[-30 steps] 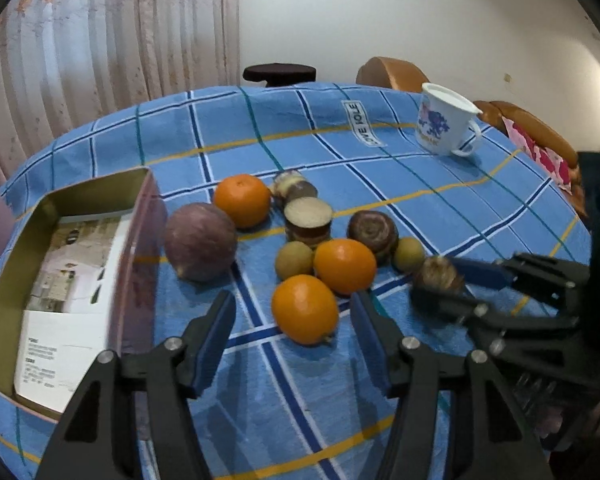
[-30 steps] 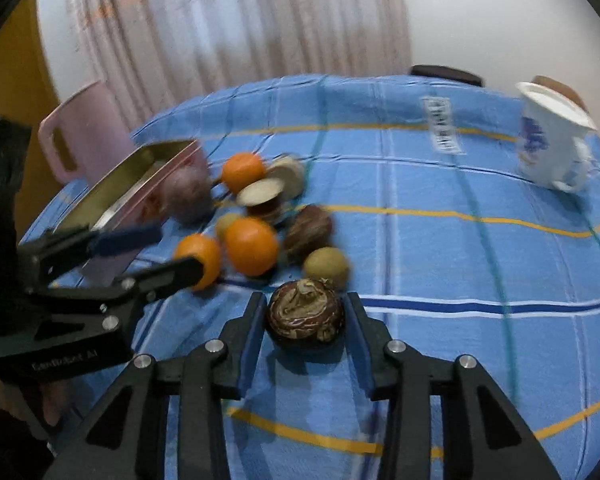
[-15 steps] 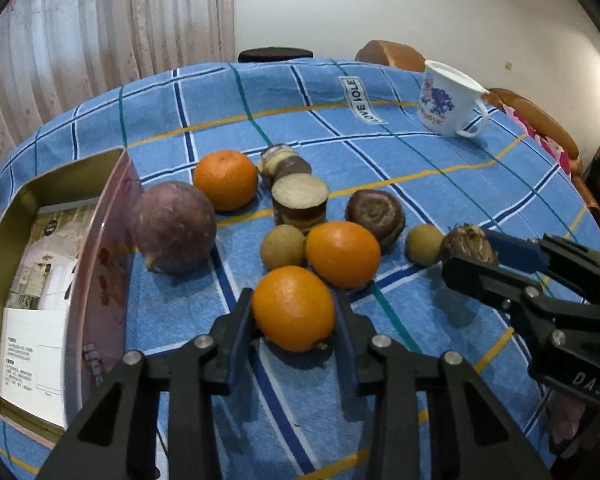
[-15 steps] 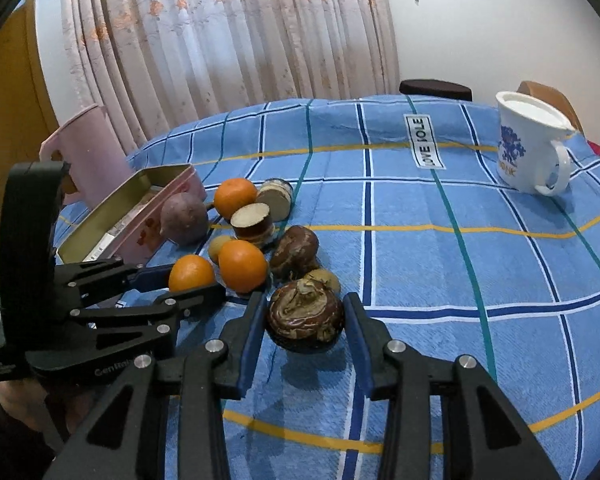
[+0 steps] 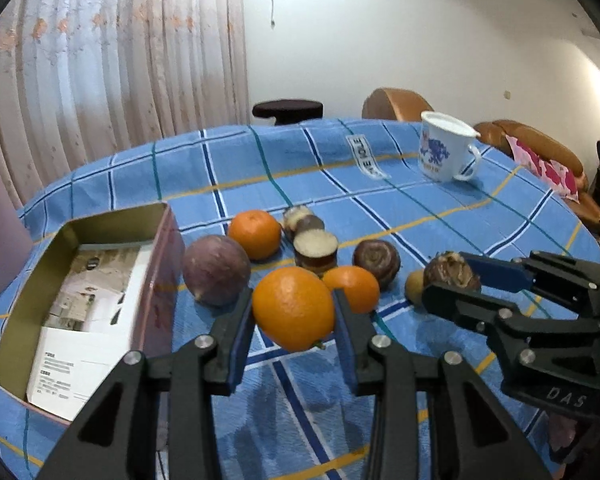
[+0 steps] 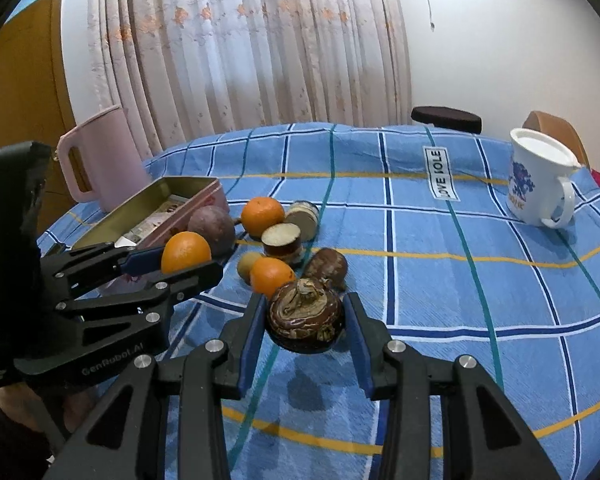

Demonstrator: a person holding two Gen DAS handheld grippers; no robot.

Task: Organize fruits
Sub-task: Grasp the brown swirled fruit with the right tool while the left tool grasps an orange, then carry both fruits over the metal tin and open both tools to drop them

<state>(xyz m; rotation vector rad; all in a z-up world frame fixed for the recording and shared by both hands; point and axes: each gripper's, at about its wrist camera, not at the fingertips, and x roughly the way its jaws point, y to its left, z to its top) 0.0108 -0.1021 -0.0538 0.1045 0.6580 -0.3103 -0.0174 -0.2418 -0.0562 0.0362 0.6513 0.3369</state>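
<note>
Both grippers lifted with fruit, the tin waiting to the left.

Taking the tin (image 5: pixel 156 280) as landmark: it lies open, long axis running away from the camera, papers on its floor. Just right of it, the left gripper (image 5: pixel 294 322) is clamped on an orange (image 5: pixel 293 307), held above the cloth (its shadow sits below). The tin's near wall is beside that gripper's left finger, so a short sideways carry leftward looks enough. Further right of the tin, past the purple fruit (image 5: pixel 215 270) and the loose pile, the right gripper (image 6: pixel 305 330) grips a brown water chestnut (image 6: pixel 305 321), also lifted; it is the farther arm.
</note>
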